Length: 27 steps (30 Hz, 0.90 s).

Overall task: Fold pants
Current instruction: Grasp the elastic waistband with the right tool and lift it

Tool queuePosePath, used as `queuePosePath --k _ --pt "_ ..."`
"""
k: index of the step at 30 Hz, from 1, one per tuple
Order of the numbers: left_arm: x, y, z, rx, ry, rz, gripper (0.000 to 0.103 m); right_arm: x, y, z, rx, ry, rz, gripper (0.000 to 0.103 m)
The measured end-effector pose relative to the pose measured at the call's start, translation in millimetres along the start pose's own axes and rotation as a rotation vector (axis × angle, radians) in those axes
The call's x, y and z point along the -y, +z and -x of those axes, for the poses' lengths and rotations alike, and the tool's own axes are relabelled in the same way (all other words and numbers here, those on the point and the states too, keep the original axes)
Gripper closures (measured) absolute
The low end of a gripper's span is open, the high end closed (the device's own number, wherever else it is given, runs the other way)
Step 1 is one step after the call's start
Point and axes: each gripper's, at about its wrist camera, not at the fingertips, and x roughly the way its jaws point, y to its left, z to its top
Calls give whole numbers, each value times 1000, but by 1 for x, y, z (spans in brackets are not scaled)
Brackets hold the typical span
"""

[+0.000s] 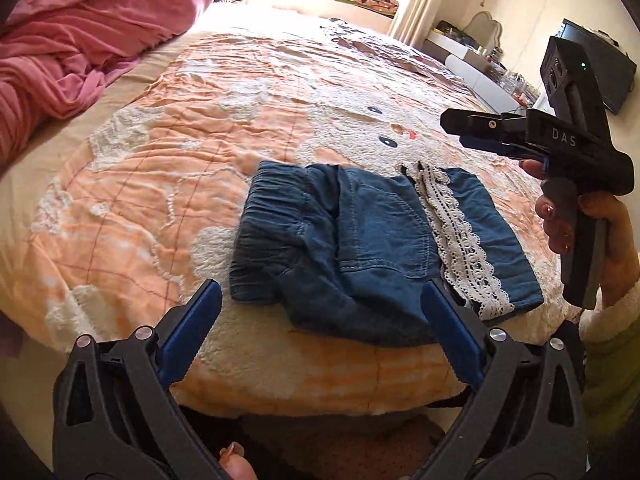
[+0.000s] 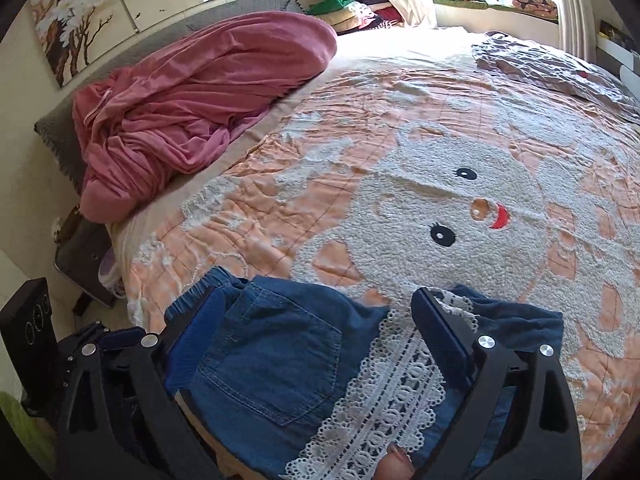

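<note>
Folded blue denim pants [image 1: 360,240] [image 2: 272,360] with a white lace trim [image 1: 460,240] [image 2: 392,380] lie flat near the front edge of the bed. The elastic waistband is at the left and a back pocket faces up. My left gripper [image 1: 320,288] hovers over the near edge of the pants, its jaws spread wide with nothing between the pads. My right gripper [image 2: 320,296] hangs above the pocket and lace, also open and empty. In the left wrist view the right gripper [image 1: 456,130] appears raised at the right, held by a hand.
The pants rest on an orange blanket with a white rabbit pattern [image 1: 180,140] [image 2: 440,200]. A crumpled pink blanket [image 1: 80,40] [image 2: 192,112] lies at the far left. A grey quilt [image 2: 540,64] lies at the far right. The bed's edge runs just below the pants.
</note>
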Motion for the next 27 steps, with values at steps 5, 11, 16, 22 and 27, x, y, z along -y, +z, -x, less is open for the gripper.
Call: queuePosePath --k 5,11,16,22,27 --pt "-20 -13 -8 -34 -6 67 10 -29 3 -24 -52 9 94 8" --pt "-29 -19 -18 -58 -56 138 10 -48 4 -56 -121 26 144 8" --pt "-25 -23 -25 -69 -96 168 10 -57 4 -84 -182 46 157 8" --pt "-18 -23 -32 -73 -124 166 10 -68 9 -114 -236 59 161 9" --pt "-15 -22 -38 -68 -132 191 10 -67 13 -141 -306 61 127 10"
